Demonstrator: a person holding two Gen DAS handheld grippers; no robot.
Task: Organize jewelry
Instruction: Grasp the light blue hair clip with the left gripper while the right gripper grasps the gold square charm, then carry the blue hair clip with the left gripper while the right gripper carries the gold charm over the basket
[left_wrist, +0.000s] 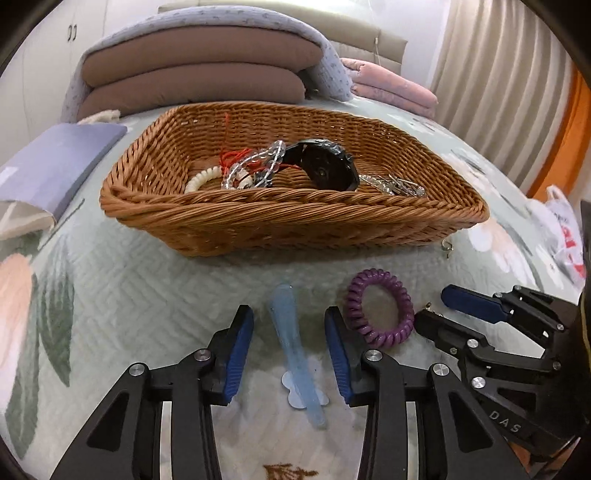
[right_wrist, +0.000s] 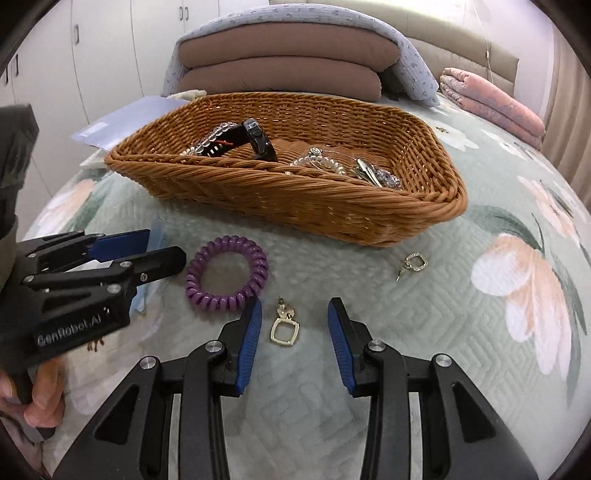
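A brown wicker basket (left_wrist: 229, 225) (right_wrist: 332, 210) sits on the bed and holds a black watch (left_wrist: 325, 166), clear and white bead bracelets (left_wrist: 255, 166) and silver clips (left_wrist: 399, 184). My left gripper (left_wrist: 290, 350) is open, its fingers on either side of a pale blue hair clip (left_wrist: 291, 339) lying on the quilt. A purple coil hair tie (left_wrist: 380, 306) (right_wrist: 227, 273) lies between the grippers. My right gripper (right_wrist: 293, 332) is open around a gold square earring (right_wrist: 283, 326). A second earring (right_wrist: 413, 264) lies further right.
Folded brown cushions under a blue blanket (left_wrist: 199, 70) and a pink quilt (right_wrist: 491, 99) lie behind the basket. A lilac book (left_wrist: 55, 166) lies left of it. A plastic bag (left_wrist: 565, 240) sits at the right edge of the bed.
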